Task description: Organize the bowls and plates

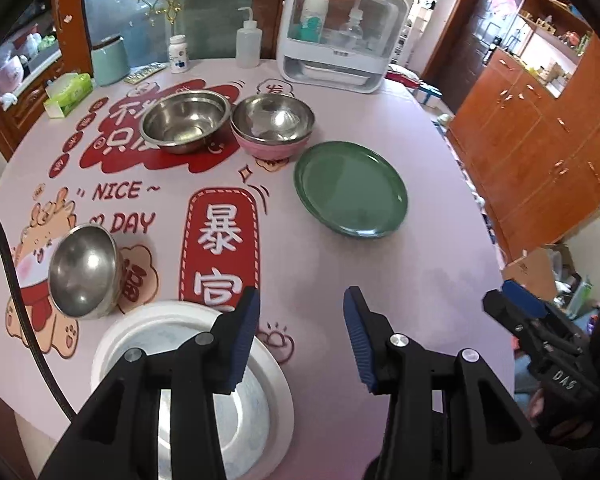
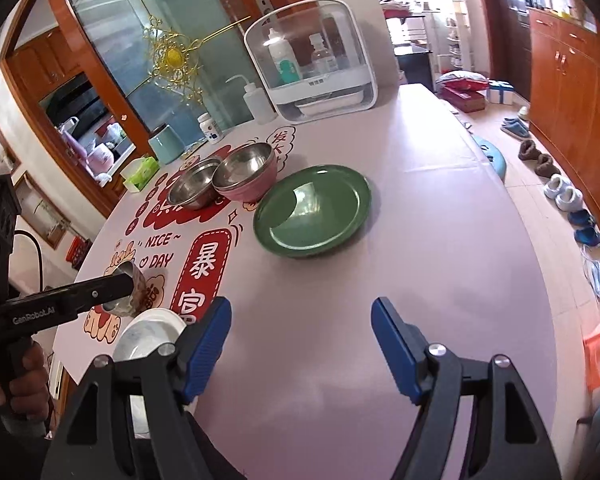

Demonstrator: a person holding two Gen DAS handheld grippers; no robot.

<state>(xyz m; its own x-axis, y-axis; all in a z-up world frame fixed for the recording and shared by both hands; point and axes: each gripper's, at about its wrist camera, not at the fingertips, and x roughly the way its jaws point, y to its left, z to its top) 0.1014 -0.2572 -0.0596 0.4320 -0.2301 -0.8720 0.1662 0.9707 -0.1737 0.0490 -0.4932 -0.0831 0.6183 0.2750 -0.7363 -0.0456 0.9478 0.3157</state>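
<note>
My left gripper (image 1: 302, 336) hovers open above the near part of the table with nothing between its fingers. A white plate (image 1: 172, 332) lies under its left finger. A small steel bowl (image 1: 84, 272) stands beside that plate, tipped toward the camera. Farther back are a steel bowl (image 1: 184, 120), a steel bowl nested in a pink bowl (image 1: 274, 120) and a green plate (image 1: 350, 188). My right gripper (image 2: 302, 344) is open and empty over bare tablecloth, with the green plate (image 2: 312, 210) ahead of it. The left gripper (image 2: 120, 284) shows at the left in the right wrist view.
At the table's far edge stand a white dish cabinet (image 1: 340, 40), a squeeze bottle (image 1: 247, 40), a pill bottle (image 1: 179, 54), a green canister (image 1: 108, 62) and a tissue box (image 1: 68, 94). Wooden cabinets (image 2: 572, 80) and shoes (image 2: 564, 196) lie beyond the right edge.
</note>
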